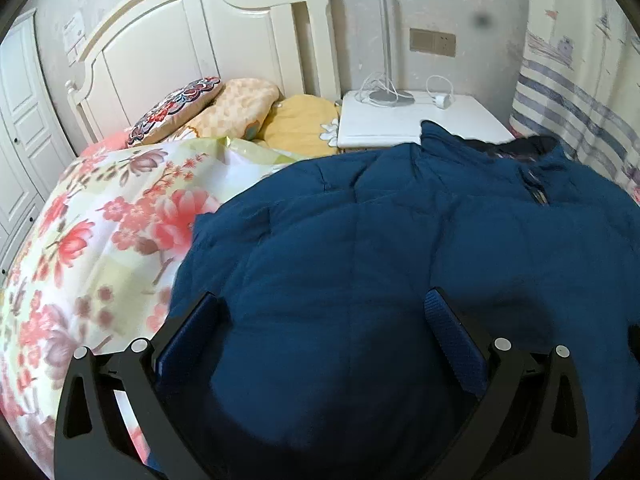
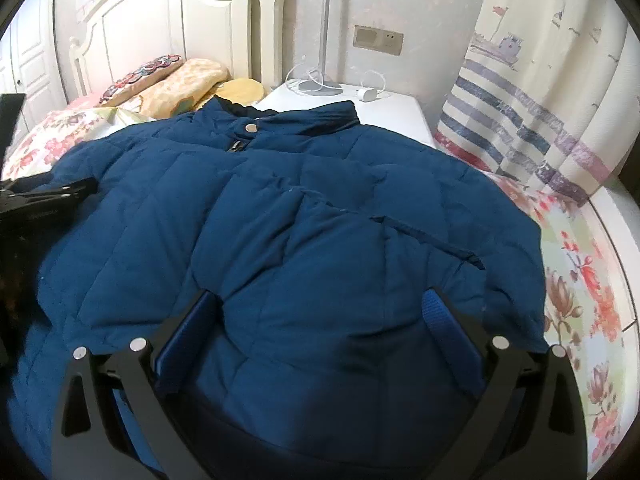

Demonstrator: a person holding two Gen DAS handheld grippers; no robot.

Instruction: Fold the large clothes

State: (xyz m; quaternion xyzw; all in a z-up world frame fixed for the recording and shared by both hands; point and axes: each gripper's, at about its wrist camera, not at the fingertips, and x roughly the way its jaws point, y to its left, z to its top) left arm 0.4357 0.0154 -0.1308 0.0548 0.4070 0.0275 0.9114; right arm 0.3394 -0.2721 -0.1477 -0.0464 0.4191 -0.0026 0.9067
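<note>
**Hovering over a spread jacket, both grippers wide apart and holding nothing**

Lying front-up on the floral bedspread [image 1: 92, 240], the blue padded jacket [image 2: 320, 208] has its collar [image 2: 280, 118] at 12 o'clock, toward the white nightstand [image 1: 384, 120] and headboard [image 1: 192, 36], and its hem at 6 o'clock, nearest both cameras. Its long axis therefore runs from 6 to 12, straight along the line of the fingers. The snap and zipper top sit just below the collar, a little left of centre in the right wrist view, so the front looks closed. One sleeve appears laid across the chest, its cuff edge running toward 3 o'clock; I judge this a fold already started, though the far end of the sleeve is hard to trace.

The left gripper [image 1: 324, 312] stands with its fingers spread wide over the jacket's 9 o'clock side, close to where blue fabric meets bedspread. The right gripper [image 2: 324, 312] is likewise spread wide over the lower body of the jacket, toward its 3 o'clock edge. Neither pinches any cloth; padding bulges between the pads, but no fold is caught.

Placing one tool at each flank probably suits a bulky garment: both sides of the hem can be taken at once and carried toward 12 o'clock. Thick quilting may spring back.
</note>
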